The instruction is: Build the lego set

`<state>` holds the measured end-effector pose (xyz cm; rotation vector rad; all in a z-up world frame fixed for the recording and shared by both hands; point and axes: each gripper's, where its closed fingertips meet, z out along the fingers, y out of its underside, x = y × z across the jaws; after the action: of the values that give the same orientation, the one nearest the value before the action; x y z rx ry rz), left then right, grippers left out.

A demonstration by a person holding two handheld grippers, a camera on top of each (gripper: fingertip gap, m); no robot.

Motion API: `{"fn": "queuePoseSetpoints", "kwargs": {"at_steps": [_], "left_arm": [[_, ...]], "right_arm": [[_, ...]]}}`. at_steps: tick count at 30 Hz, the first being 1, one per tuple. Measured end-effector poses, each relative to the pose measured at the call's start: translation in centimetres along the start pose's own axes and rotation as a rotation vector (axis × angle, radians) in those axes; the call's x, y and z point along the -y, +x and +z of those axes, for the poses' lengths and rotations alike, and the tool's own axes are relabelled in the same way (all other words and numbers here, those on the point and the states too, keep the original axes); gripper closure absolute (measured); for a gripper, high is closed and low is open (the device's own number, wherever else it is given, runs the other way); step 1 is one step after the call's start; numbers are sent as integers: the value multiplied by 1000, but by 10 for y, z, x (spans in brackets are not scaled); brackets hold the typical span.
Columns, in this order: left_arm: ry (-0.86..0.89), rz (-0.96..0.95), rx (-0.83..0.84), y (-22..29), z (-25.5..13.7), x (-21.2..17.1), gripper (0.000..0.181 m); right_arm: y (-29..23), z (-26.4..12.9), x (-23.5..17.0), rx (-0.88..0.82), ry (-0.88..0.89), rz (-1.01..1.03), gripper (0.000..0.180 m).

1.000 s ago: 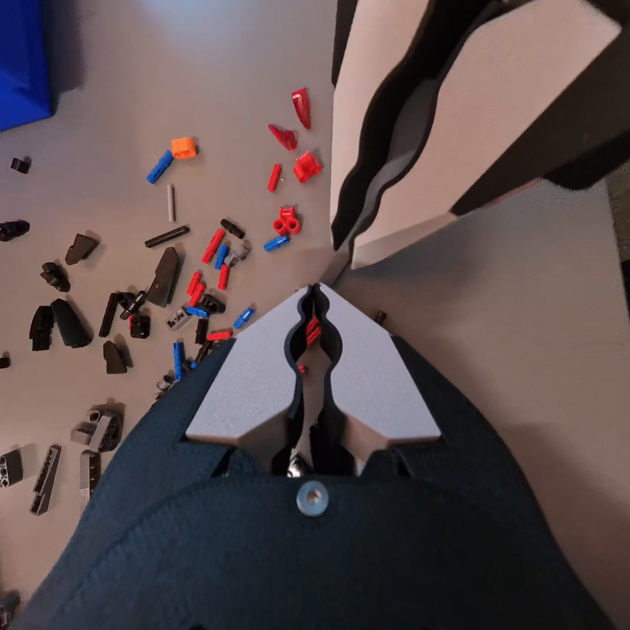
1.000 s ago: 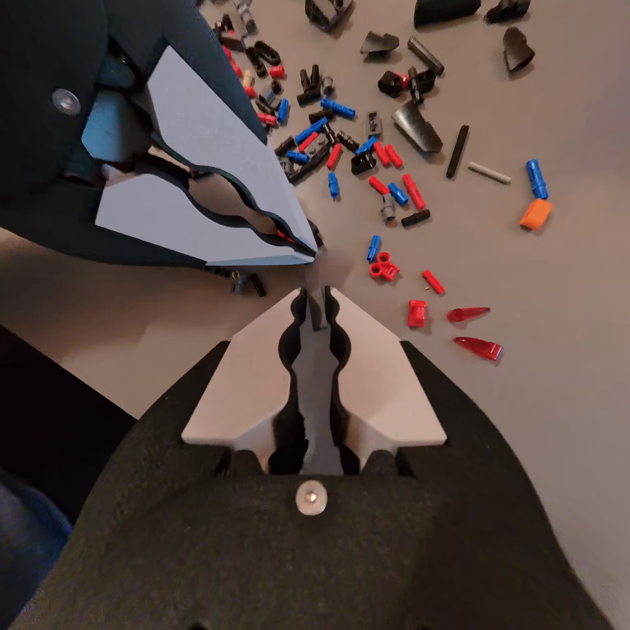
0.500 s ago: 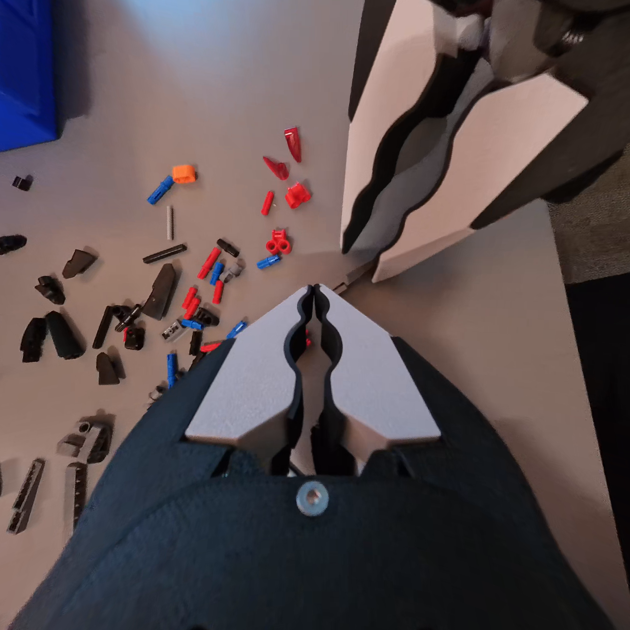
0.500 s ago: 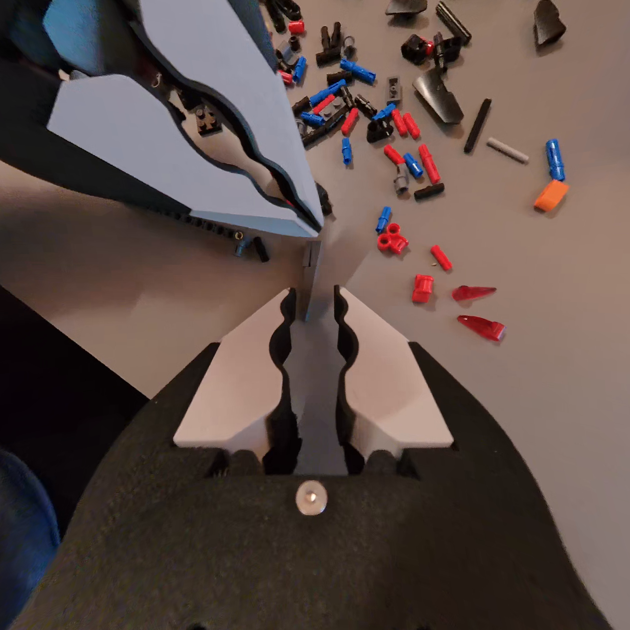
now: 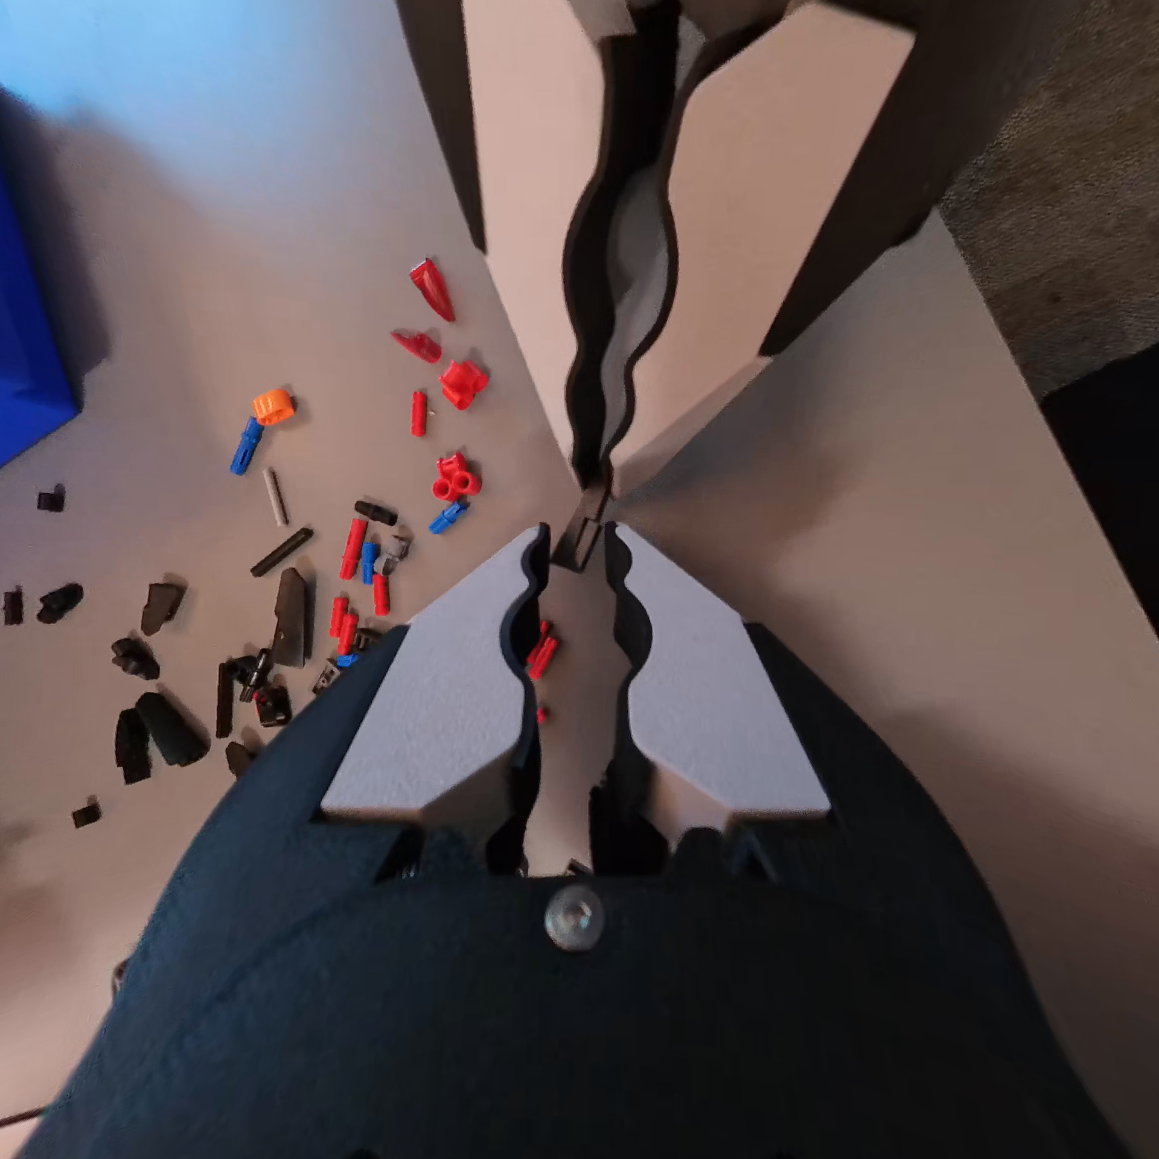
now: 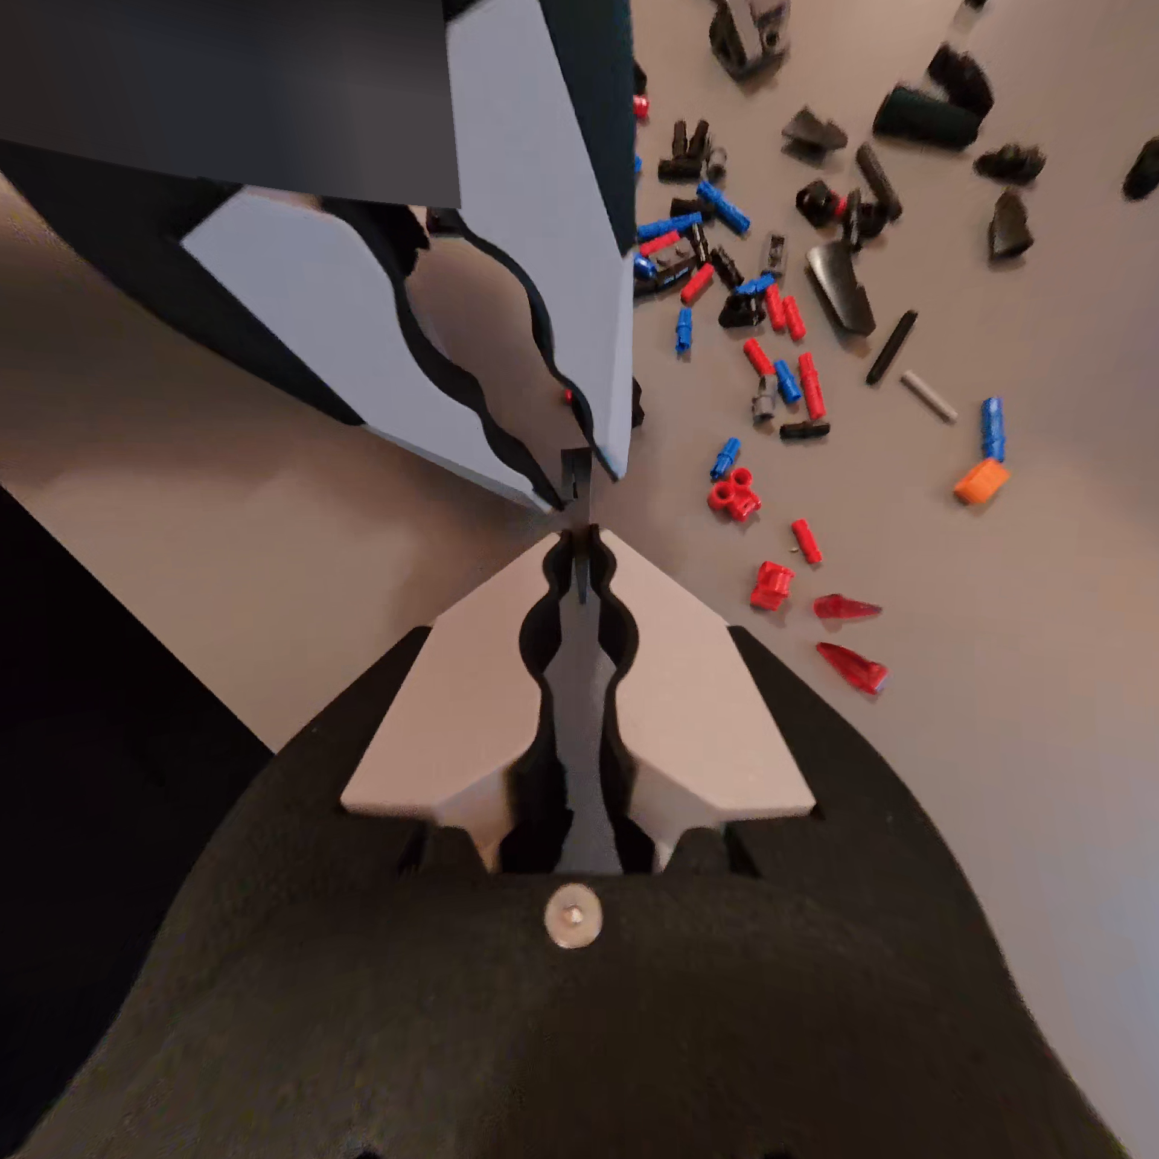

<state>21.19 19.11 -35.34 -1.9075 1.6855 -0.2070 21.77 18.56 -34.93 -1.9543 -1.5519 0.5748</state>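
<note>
Between our two sets of fingertips, above the bare strip of the table (image 5: pixel 878 564), sits the small dark piece (image 5: pixel 580 533) we are working with. Our right gripper (image 6: pixel 580 536) has its jaws pressed together on the piece's far end, pinching it at the very tips. Our left gripper (image 5: pixel 577 533) has its jaws spread, one on either side of the piece's near end; from the left wrist view we cannot tell whether either inner face touches it yet.

We judge the piece to be light, stiff plastic, thin and flat, smooth enough to pivot or squirt out if we squeeze off-centre. It will not bend or crush under a normal grip, so the risk is dropping it, not damaging it. We would take hold across its two flat faces, near the free end, keeping clear of whatever end has to mate with another part.

Off to the side, the loose parts lie scattered: red pins (image 5: pixel 348 549), blue pins (image 5: pixel 244 445), an orange bush (image 5: pixel 273 406), two translucent red wedges (image 6: pixel 850 668), and black panels (image 5: pixel 291 618). None of them is touching the held piece.
</note>
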Motion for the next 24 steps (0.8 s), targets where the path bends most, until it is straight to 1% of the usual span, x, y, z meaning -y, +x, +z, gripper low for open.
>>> {"fn": "queuePoseSetpoints", "kwargs": {"at_steps": [5,10,15,17,19,21,23,24], "left_arm": [[22,34,32,-3,-9,5,170],[-7,63,73,0,-19,7,173],[8,11,137,-4,-30,16,174],[40,38,188,-4,-41,20,174],[30,71,239,-1,-52,20,174],[-52,165,344,-2,-63,12,174],[-74,234,416,3,-77,12,174],[-83,265,457,4,-85,12,174]], "right_arm": [[1,-10,10,-33,25,-116,178],[-2,-19,21,-103,18,-223,178],[-1,-30,31,-141,64,-238,178],[-5,-38,39,-143,109,-247,177],[-14,-44,46,-94,143,-209,172],[-20,-51,52,-51,159,-159,167],[-30,-57,63,41,201,-80,159],[-36,-60,70,93,226,-43,160]]}}
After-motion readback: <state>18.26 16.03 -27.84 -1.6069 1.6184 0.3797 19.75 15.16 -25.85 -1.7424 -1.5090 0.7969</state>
